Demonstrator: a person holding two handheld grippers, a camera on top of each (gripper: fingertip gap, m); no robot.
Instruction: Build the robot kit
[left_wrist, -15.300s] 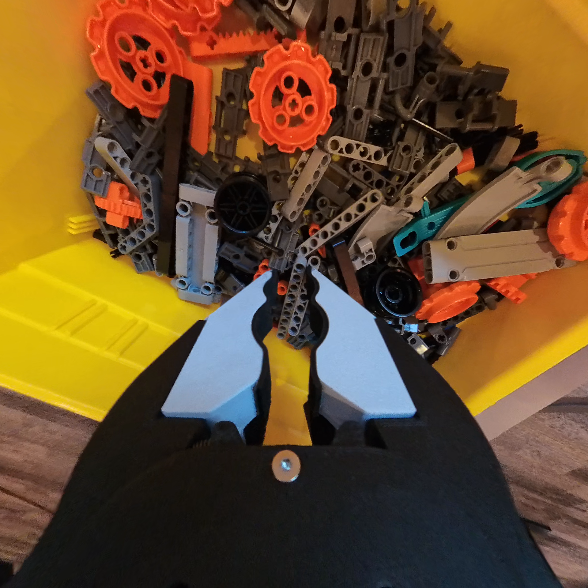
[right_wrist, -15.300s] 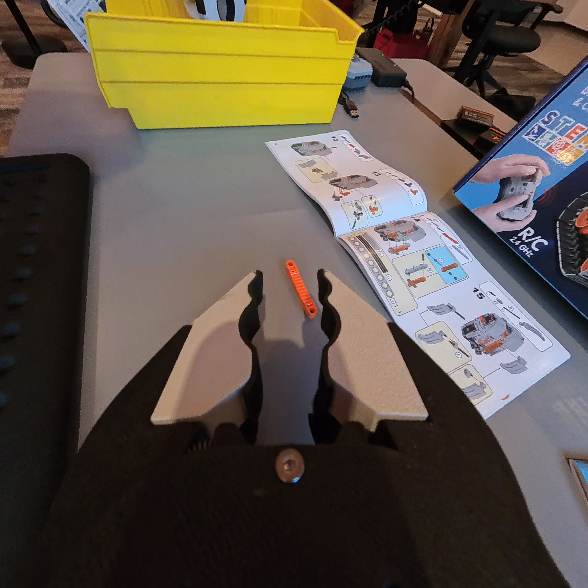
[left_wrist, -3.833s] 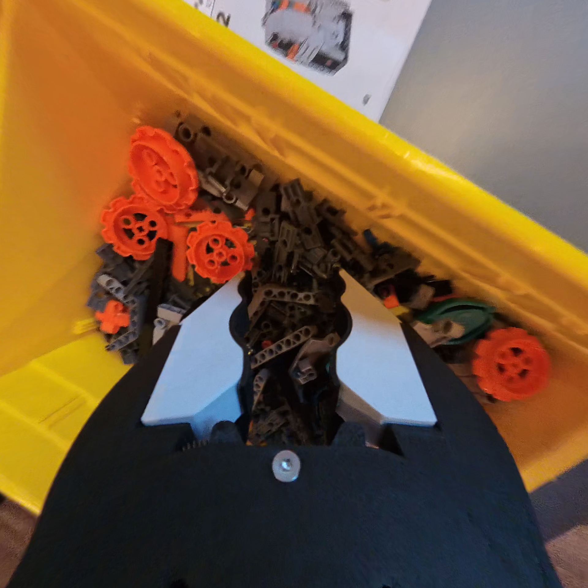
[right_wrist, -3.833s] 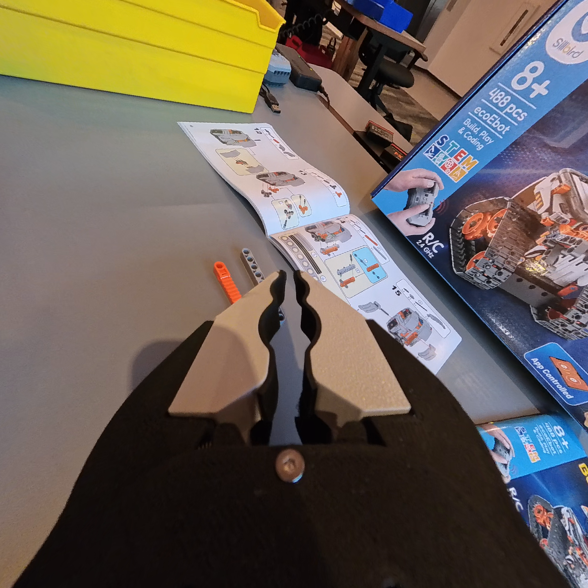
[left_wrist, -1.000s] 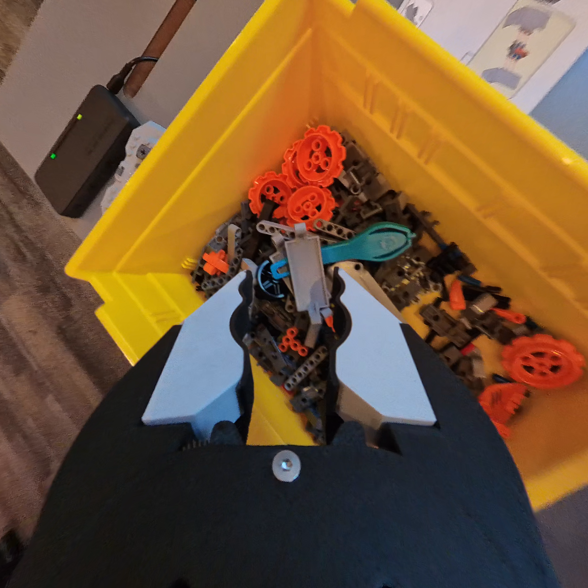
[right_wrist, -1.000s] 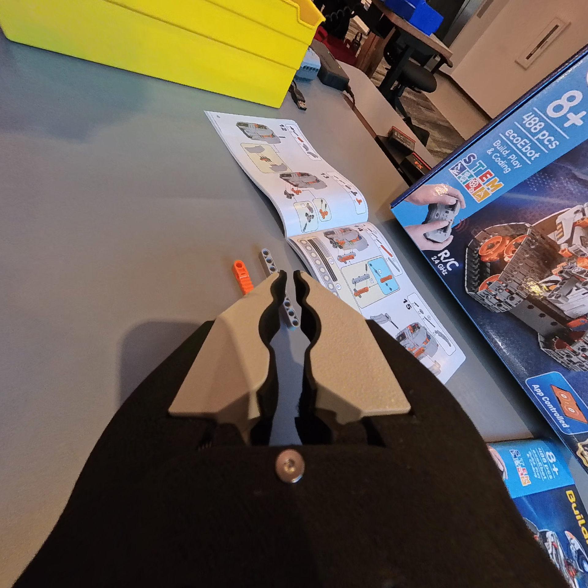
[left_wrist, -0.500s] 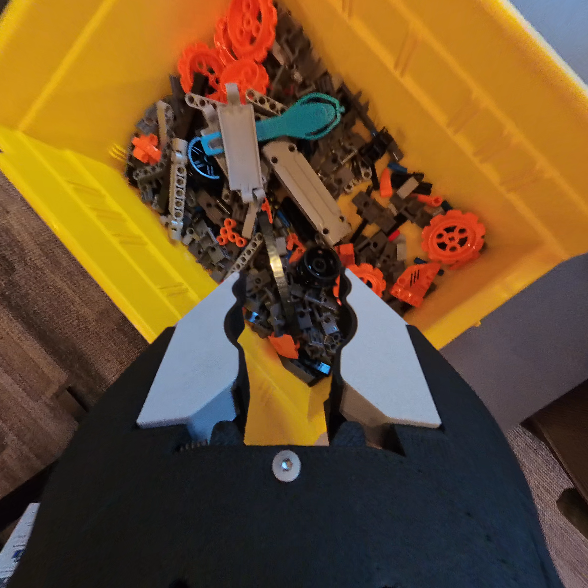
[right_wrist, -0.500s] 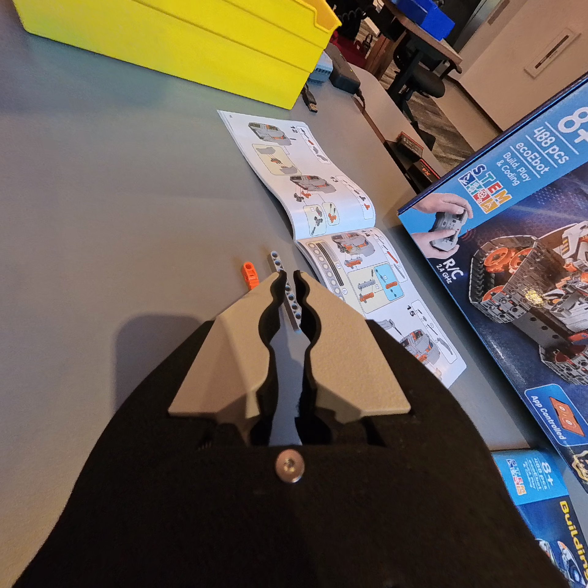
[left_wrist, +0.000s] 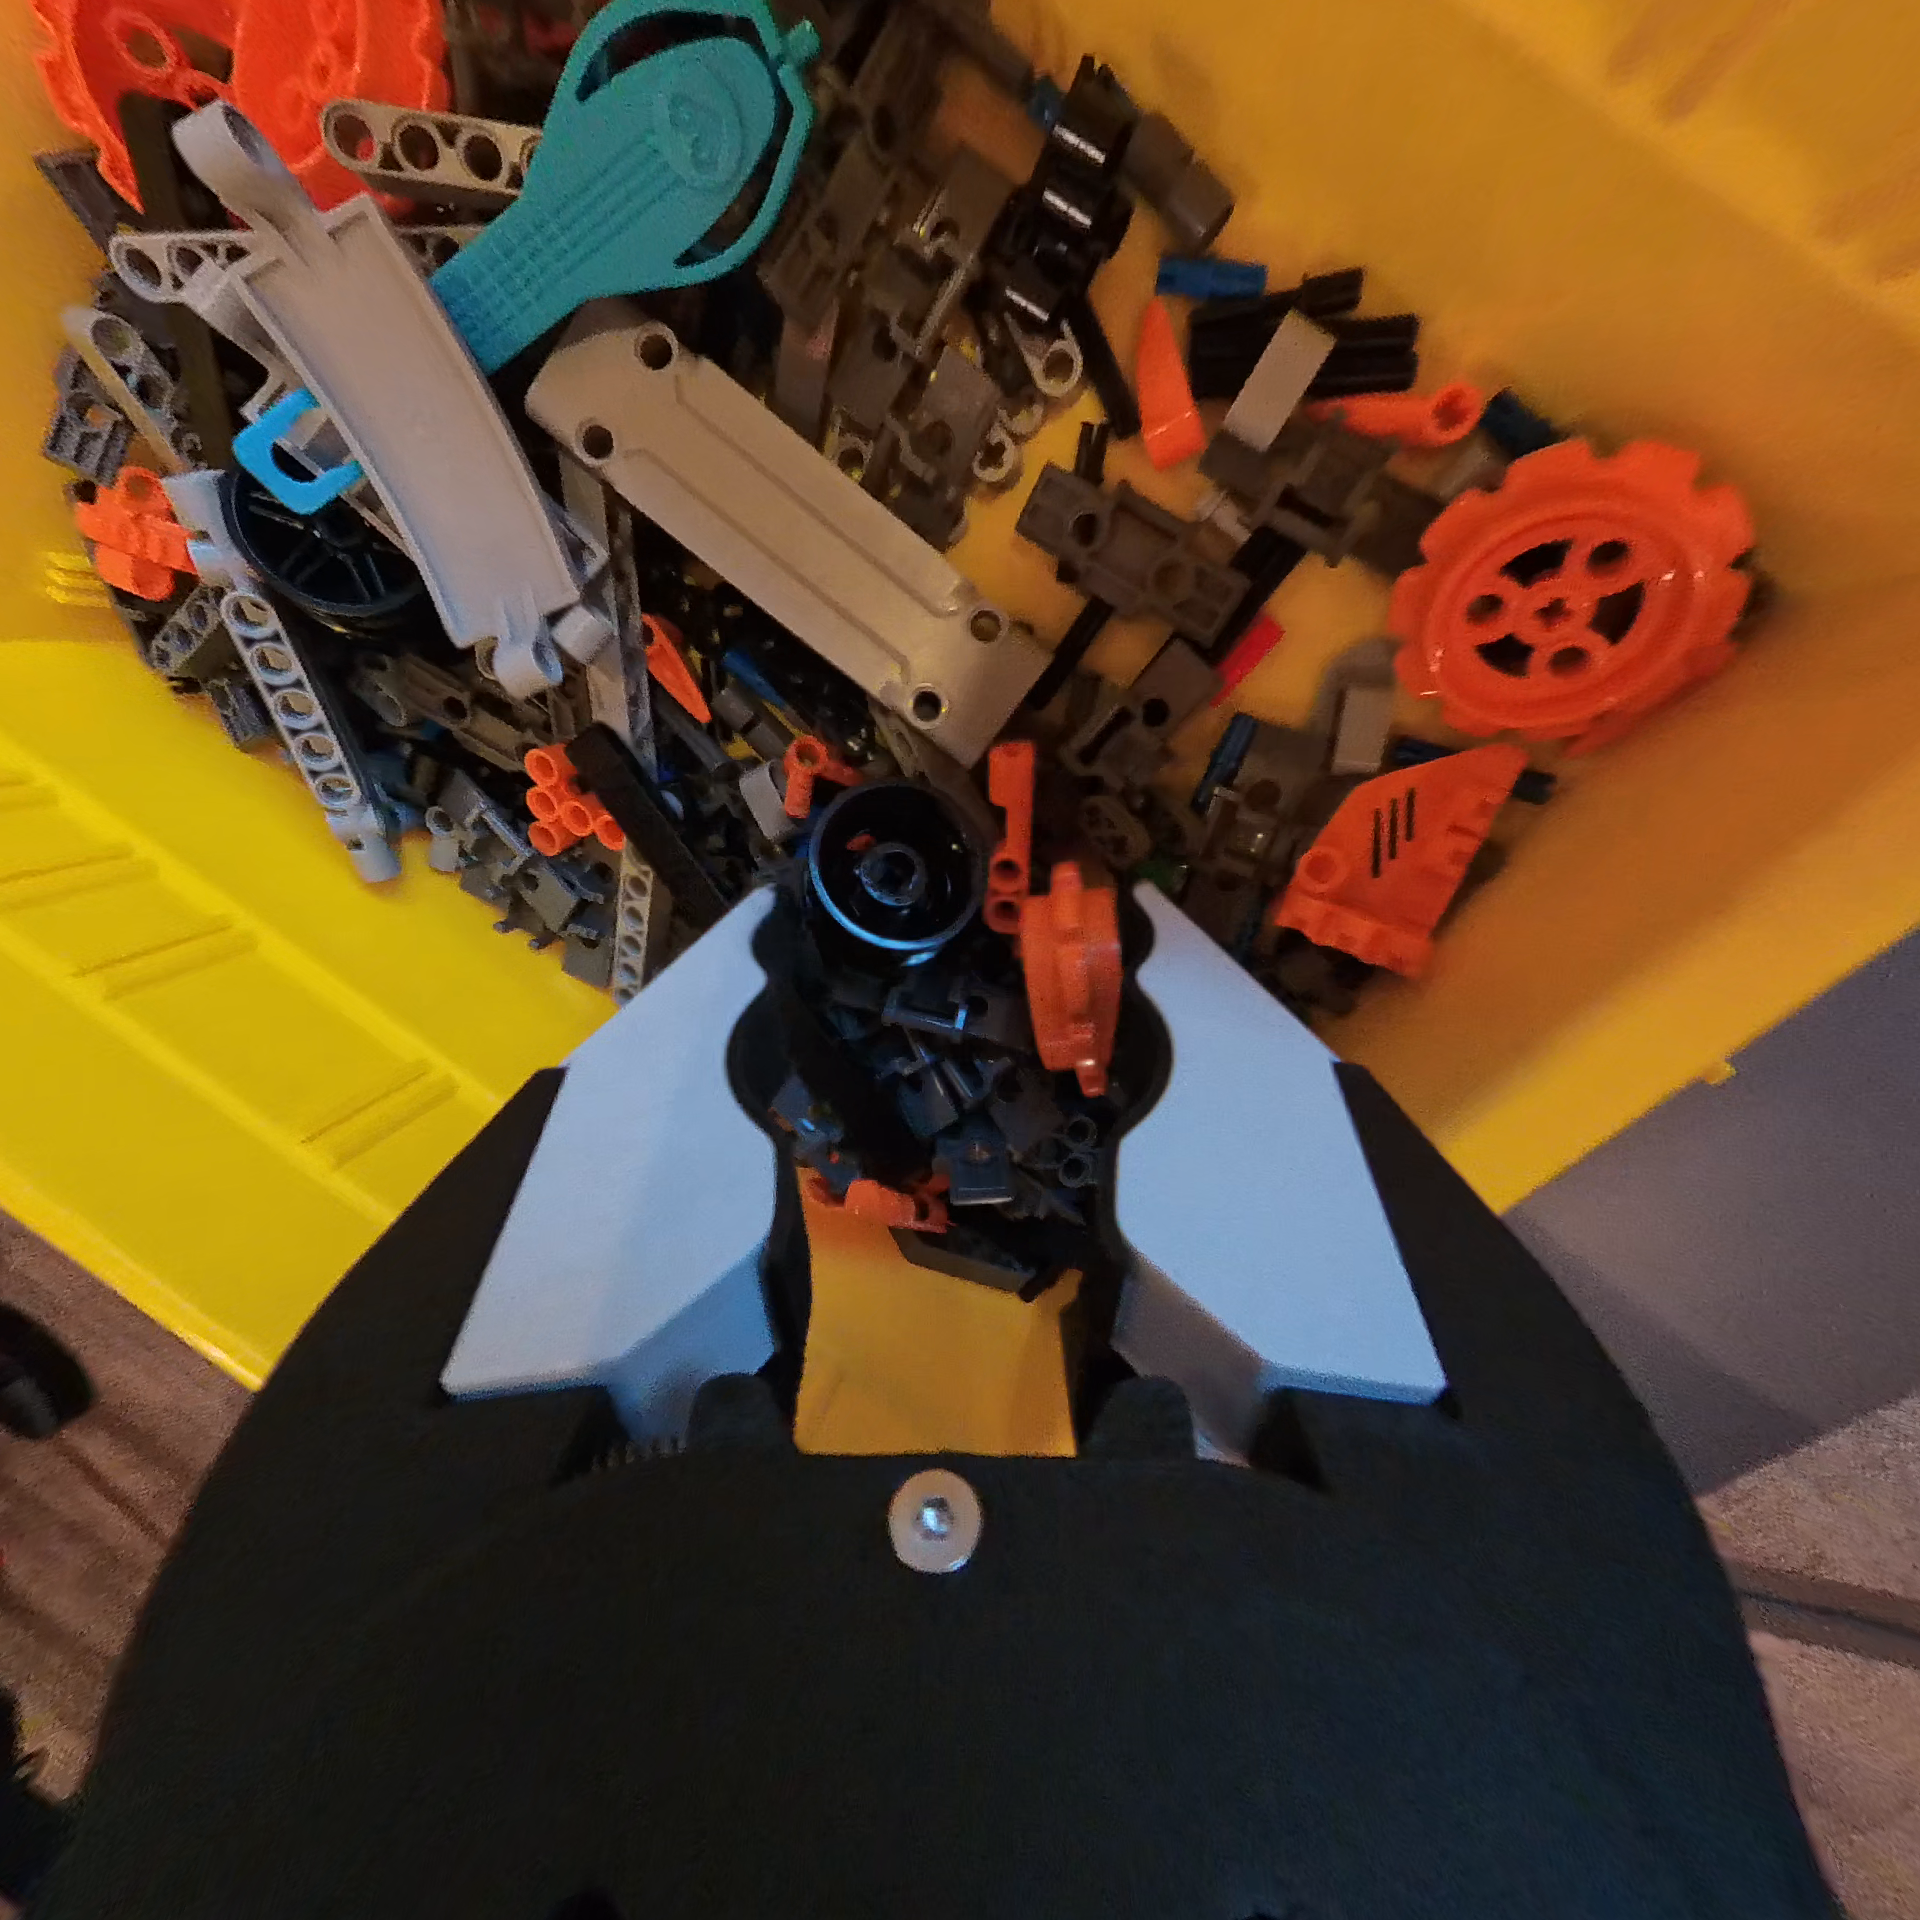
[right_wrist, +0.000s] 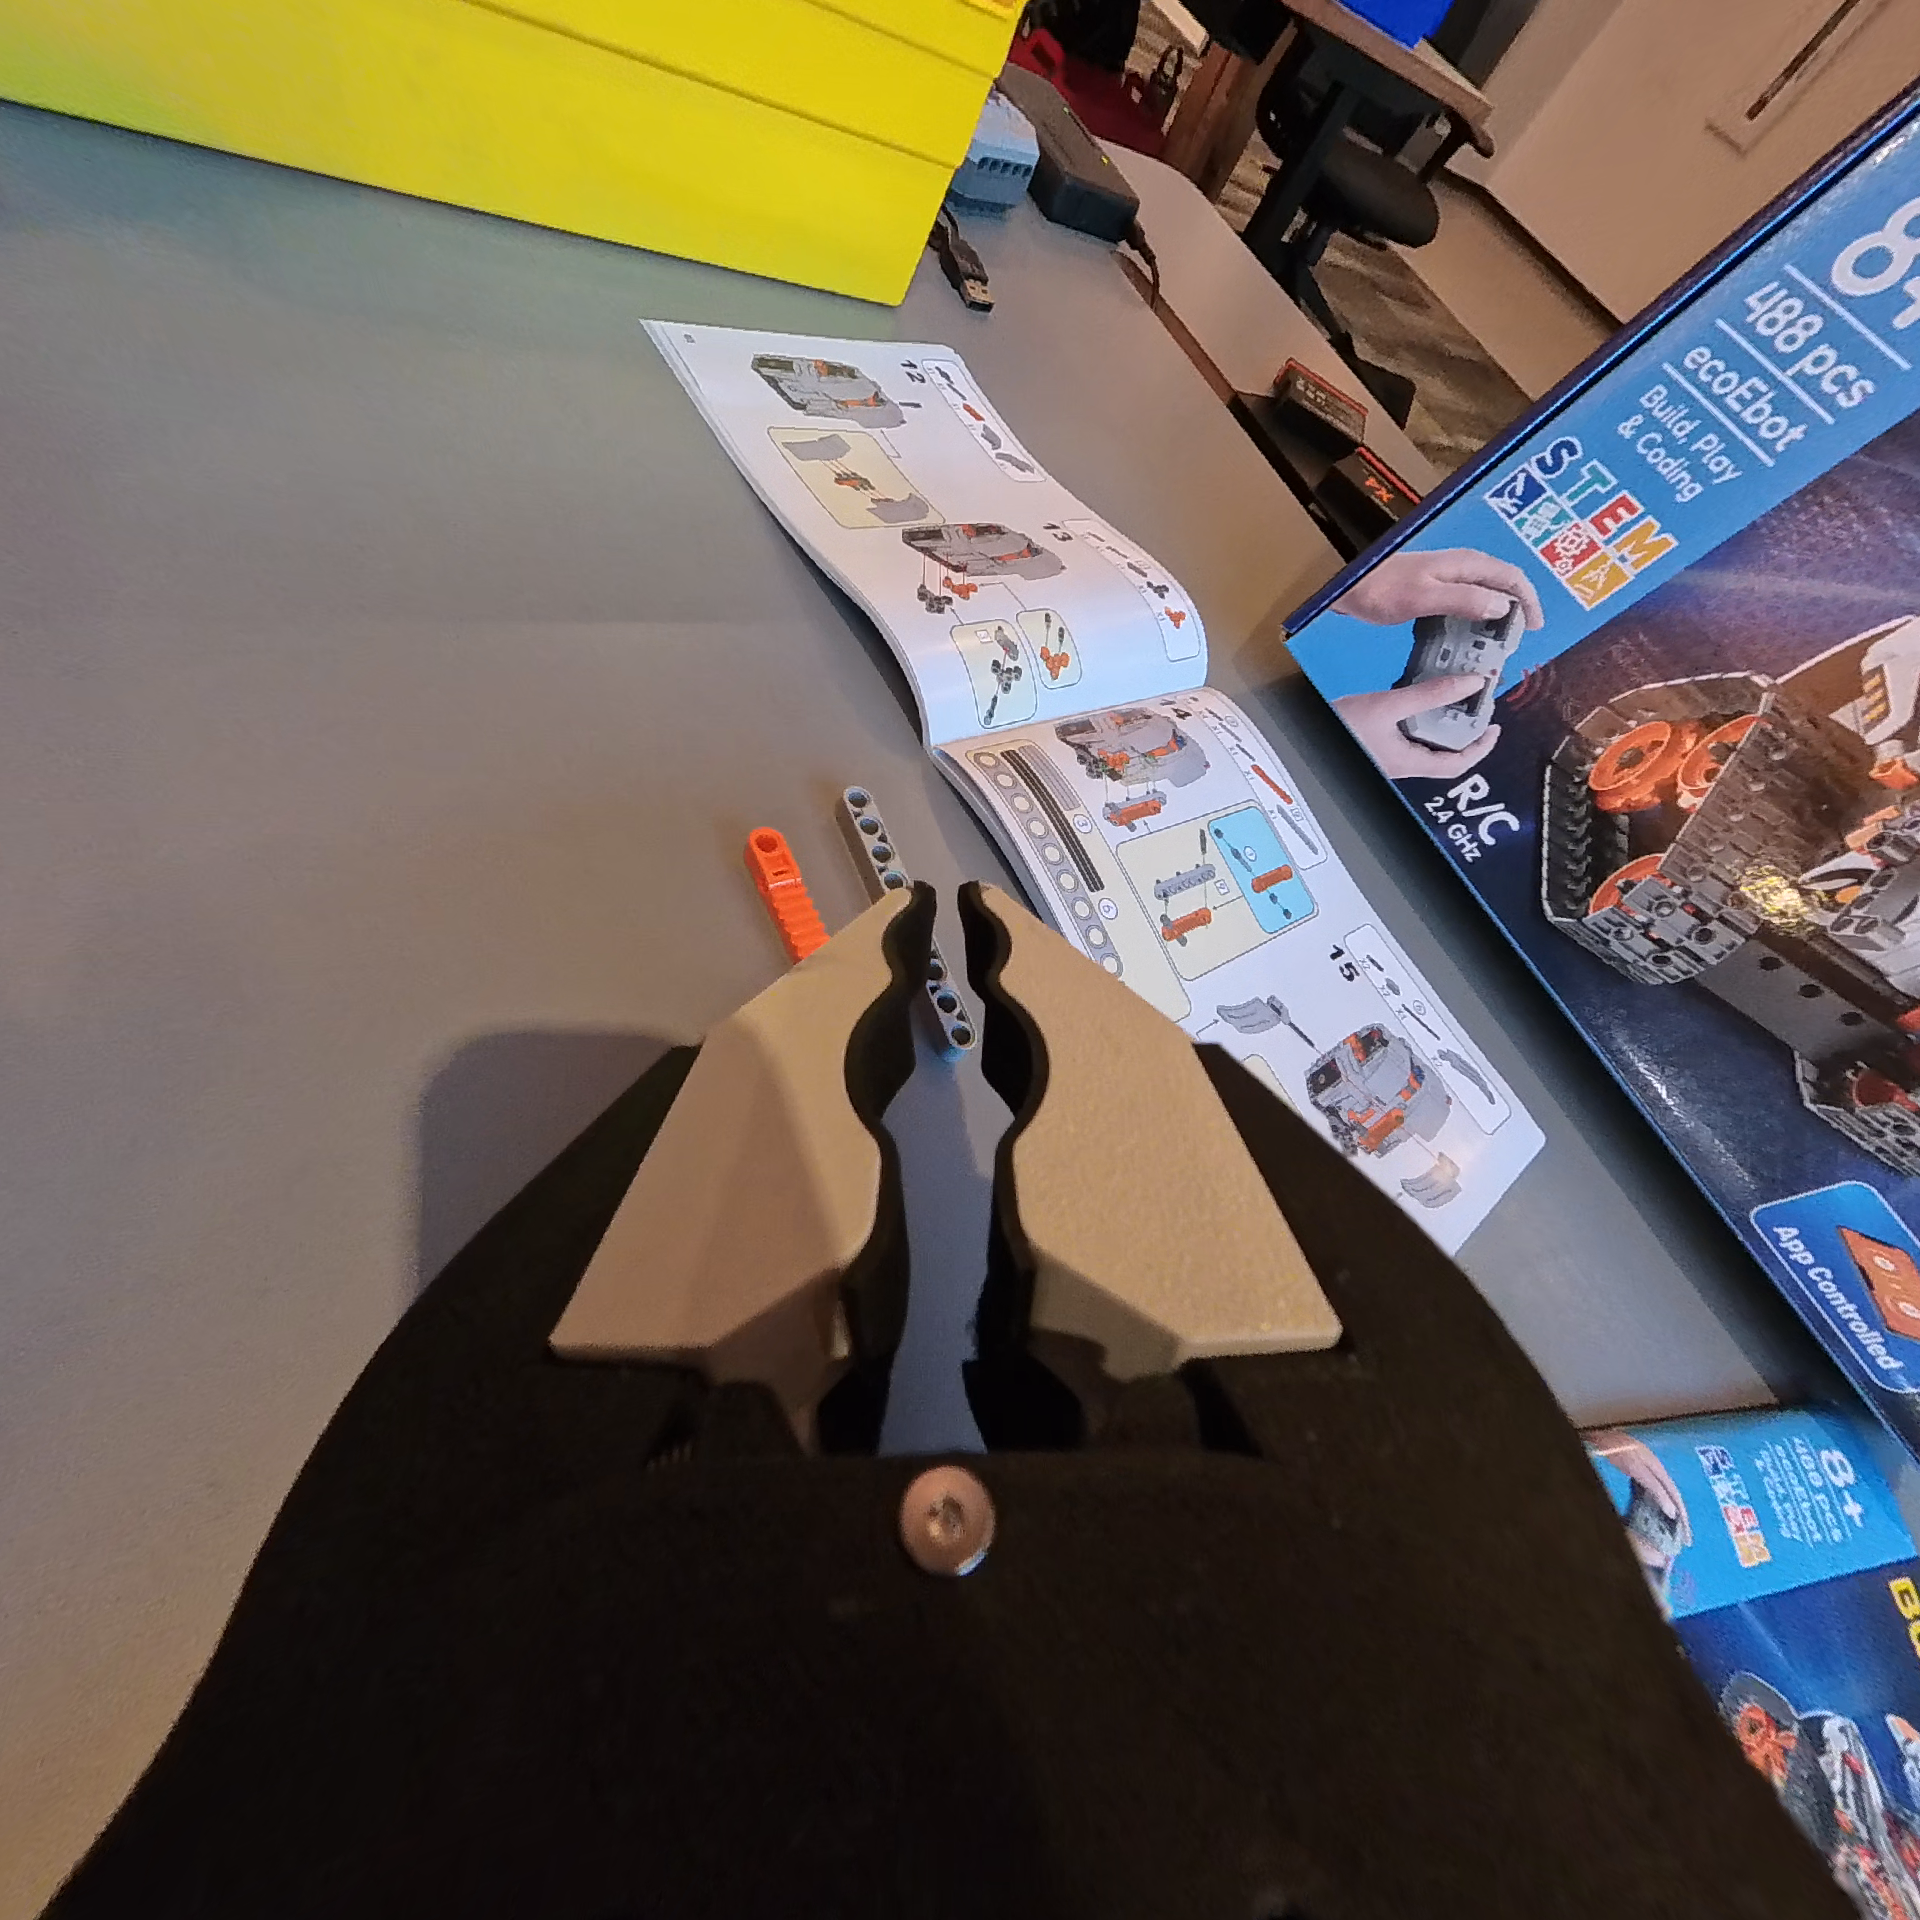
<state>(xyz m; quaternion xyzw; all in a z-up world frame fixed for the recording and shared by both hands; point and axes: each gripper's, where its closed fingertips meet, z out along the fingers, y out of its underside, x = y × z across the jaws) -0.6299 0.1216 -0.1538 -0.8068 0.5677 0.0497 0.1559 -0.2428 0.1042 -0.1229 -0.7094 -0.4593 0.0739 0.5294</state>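
Grey holed beam (right_wrist: 871, 847) lies flat on the grey table (right_wrist: 364, 623), just beside the open instruction booklet (right_wrist: 1039, 582). A short orange toothed piece (right_wrist: 781, 894) lies next to it on the far side from the booklet, close but apart.

Right gripper (right_wrist: 940, 899) is above the beam's near end. The jaws are nearly closed, with only a thin slit at the tips. We see the beam through that slit, lying on the table. We read it as not gripped, and the gripper as empty.

Left gripper (left_wrist: 953, 896) is over the yellow bin (left_wrist: 208, 1039), pointing down into the parts pile. Its jaws are wide apart and nothing is clamped. A black wheel hub (left_wrist: 894, 878) and an orange shell piece (left_wrist: 1070, 977) sit in the gap between the fingers. We can't tell whether the tips touch the pile.

Other parts in the bin:
- a teal tool (left_wrist: 644, 177)
- a long grey flat panel (left_wrist: 790, 540)
- a curved grey panel (left_wrist: 395, 416)
- an orange sprocket wheel (left_wrist: 1569, 597), off on its own towards the right wall
- an orange vented panel (left_wrist: 1382, 862)
- many small dark connectors, blurred

So only the beam and the orange piece are out on the table. Nothing is joined in either view, and the rest of the parts are loose in the bin.

A blue kit box (right_wrist: 1662, 727) stands on the far side of the booklet. The bin's outer wall (right_wrist: 520, 114) is at the far end of the table, well apart from the beam.
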